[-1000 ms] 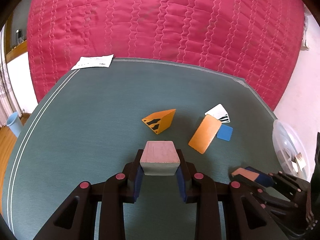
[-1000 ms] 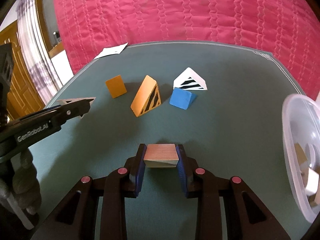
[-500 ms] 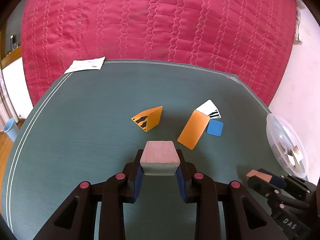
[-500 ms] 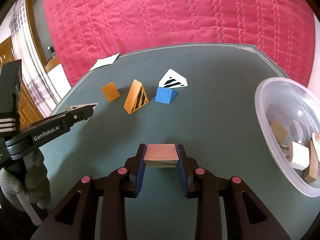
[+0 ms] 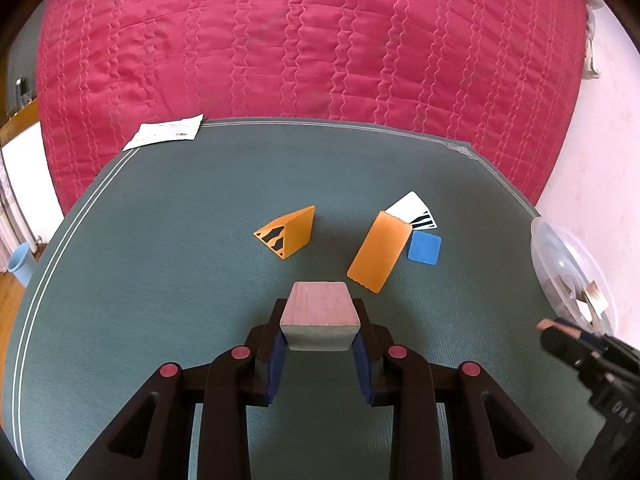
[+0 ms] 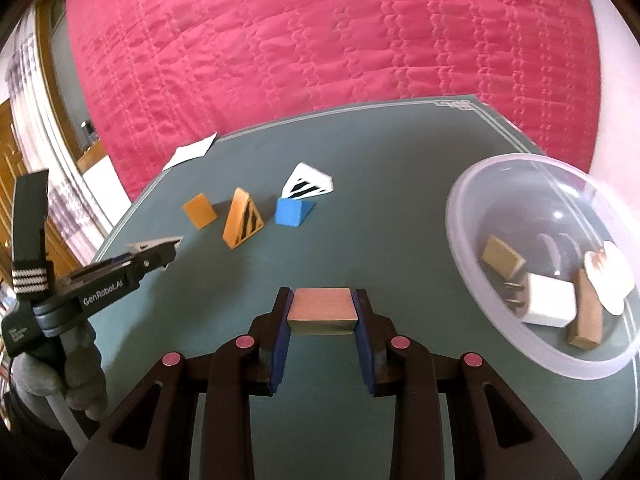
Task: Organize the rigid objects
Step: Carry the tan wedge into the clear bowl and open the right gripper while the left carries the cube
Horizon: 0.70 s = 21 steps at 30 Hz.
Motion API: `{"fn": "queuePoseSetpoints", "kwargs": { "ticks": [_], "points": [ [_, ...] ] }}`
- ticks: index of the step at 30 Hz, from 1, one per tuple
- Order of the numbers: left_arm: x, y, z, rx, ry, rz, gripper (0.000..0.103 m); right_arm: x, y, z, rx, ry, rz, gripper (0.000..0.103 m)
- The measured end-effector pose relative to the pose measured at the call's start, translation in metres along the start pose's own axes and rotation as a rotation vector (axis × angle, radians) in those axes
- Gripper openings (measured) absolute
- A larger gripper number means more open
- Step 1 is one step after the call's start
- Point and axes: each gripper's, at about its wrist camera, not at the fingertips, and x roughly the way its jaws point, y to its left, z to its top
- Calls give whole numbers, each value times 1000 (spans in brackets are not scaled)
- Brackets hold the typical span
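Note:
My left gripper [image 5: 319, 332] is shut on a pale wooden block [image 5: 319, 314], held above the green mat [image 5: 160, 264]. My right gripper [image 6: 322, 320] is shut on a flat wooden block [image 6: 322, 309], left of the clear plastic bowl [image 6: 472, 248]. On the mat lie an orange striped wedge [image 5: 289, 231], an orange slab-like wedge [image 5: 379, 256], a blue wedge [image 5: 424, 248] and a white striped wedge [image 5: 414, 210]. They show in the right wrist view too: small orange wedge [image 6: 199, 210], orange striped wedge [image 6: 242, 218], blue wedge [image 6: 292, 211], white wedge [image 6: 310, 184].
The bowl holds several wooden and white pieces [image 6: 548, 304]. A red quilted cover [image 5: 312, 40] lies behind the mat. A paper sheet [image 5: 166, 134] sits at the mat's far left corner. My left gripper also shows at the left in the right wrist view [image 6: 154, 246].
My right gripper has moved right toward the bowl with its block; the bowl now fills more of its view. My left gripper shifted slightly, still holding its block.

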Motion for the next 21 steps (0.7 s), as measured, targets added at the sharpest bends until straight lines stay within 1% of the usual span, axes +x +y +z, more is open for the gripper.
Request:
{"fn": "queuePoseSetpoints", "kwargs": {
  "ticks": [11,21],
  "points": [
    [1,-7,-2,19,10,5,31,-23,-34,5,80,-56,-52,30],
    [-1,-21,-5,54,14,-1,31,-53,-79,8,166,-122,-137,30]
  ]
}}
